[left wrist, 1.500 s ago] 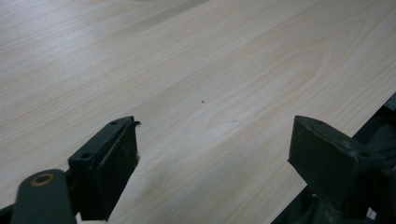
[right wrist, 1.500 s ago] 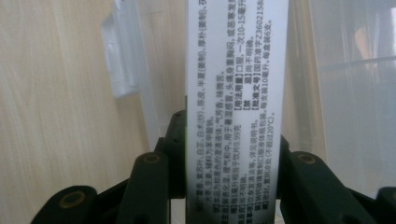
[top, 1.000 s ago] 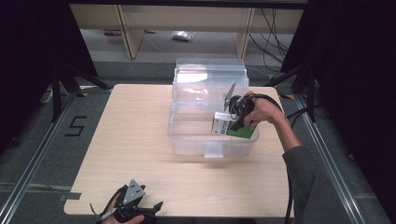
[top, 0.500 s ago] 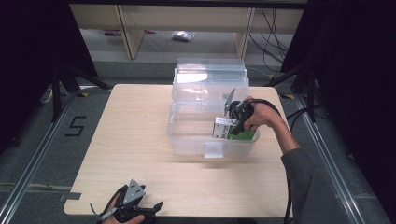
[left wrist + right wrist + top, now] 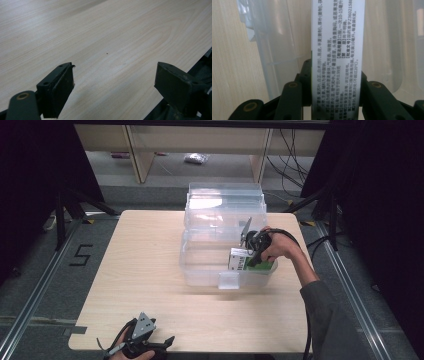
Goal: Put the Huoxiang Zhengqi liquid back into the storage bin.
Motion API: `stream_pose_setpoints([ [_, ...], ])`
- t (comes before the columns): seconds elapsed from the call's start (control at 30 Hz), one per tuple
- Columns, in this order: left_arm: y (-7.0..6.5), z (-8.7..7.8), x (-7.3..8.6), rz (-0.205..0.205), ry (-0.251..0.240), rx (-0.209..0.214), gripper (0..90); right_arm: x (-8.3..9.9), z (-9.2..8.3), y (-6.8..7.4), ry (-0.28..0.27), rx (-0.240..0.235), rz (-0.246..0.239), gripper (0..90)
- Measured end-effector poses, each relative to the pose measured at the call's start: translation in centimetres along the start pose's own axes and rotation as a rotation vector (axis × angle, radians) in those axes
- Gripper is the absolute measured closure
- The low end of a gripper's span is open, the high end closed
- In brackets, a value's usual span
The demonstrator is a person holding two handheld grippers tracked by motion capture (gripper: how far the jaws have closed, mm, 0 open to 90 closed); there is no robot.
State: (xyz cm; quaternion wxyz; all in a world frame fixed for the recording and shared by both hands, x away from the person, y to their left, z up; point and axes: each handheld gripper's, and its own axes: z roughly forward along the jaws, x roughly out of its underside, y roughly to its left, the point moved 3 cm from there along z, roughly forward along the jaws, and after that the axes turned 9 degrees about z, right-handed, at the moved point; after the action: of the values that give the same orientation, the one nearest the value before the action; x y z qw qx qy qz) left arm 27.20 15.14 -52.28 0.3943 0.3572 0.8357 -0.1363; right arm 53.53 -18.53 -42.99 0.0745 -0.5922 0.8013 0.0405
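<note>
A white and green box (image 5: 243, 259) is held tight between the jaws of the right gripper (image 5: 255, 251), right of the middle of the high view. The box is seen inside the clear bin (image 5: 200, 270), near its front right corner, so the putting-in looks almost done. It is not let go yet, and the lid (image 5: 225, 202) is still up. The left gripper (image 5: 145, 347) is kept wide open with nothing in it, at the lower left over the table (image 5: 135, 270).
</note>
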Motion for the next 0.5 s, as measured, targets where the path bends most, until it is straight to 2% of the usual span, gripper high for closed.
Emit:
stream_pose_setpoints([
  [0.03, -0.05, 0.03, -0.08, -0.005, -0.006, -0.002, 15.1, 0.22, 0.08, 0.16, 0.026, 0.002, 0.036, 64.5],
  [0.07, -0.05, 0.03, -0.08, -0.005, -0.006, -0.002, 15.1, 0.22, 0.08, 0.16, 0.026, 0.002, 0.036, 64.5],
  [0.1, -0.06, 0.05, -0.06, -0.008, -0.007, 0.0, 15.1, 0.3, 0.16, 0.01, 0.025, 0.006, 0.027, 64.5],
  [0.13, 0.02, 0.04, 0.01, 0.002, -0.001, 0.0, 15.1, 0.25, 0.36, -0.17, -0.001, -0.01, -0.02, 64.4],
  [0.2, 0.02, -0.01, -0.02, 0.002, 0.003, -0.002, 15.1, 0.48, 0.28, 0.07, 0.03, 0.005, 0.037, 64.4],
  [0.27, 0.05, -0.01, -0.02, 0.004, 0.002, 0.0, 15.1, 0.52, 0.27, 0.16, 0.037, 0.009, 0.055, 64.4],
  [0.33, 0.04, 0.0, 0.01, 0.003, 0.002, 0.0, 15.1, 0.42, 0.51, -0.08, 0.021, -0.001, 0.014, 64.3],
  [0.37, 0.05, -0.02, -0.01, 0.003, 0.002, 0.0, 15.1, 0.45, 0.47, 0.06, 0.034, 0.008, 0.033, 64.3],
  [0.4, 0.05, -0.06, -0.04, 0.004, 0.006, -0.002, 15.1, 0.35, 0.65, -0.12, 0.019, 0.005, 0.003, 64.3],
  [0.47, -0.03, 0.03, -0.06, -0.006, -0.006, -0.002, 15.1, 0.3, 0.56, 0.25, 0.046, 0.003, 0.048, 64.3],
  [0.5, -0.05, 0.03, -0.03, -0.006, -0.006, -0.003, 15.1, 0.15, 0.81, -0.05, 0.021, 0.002, -0.003, 64.3],
])
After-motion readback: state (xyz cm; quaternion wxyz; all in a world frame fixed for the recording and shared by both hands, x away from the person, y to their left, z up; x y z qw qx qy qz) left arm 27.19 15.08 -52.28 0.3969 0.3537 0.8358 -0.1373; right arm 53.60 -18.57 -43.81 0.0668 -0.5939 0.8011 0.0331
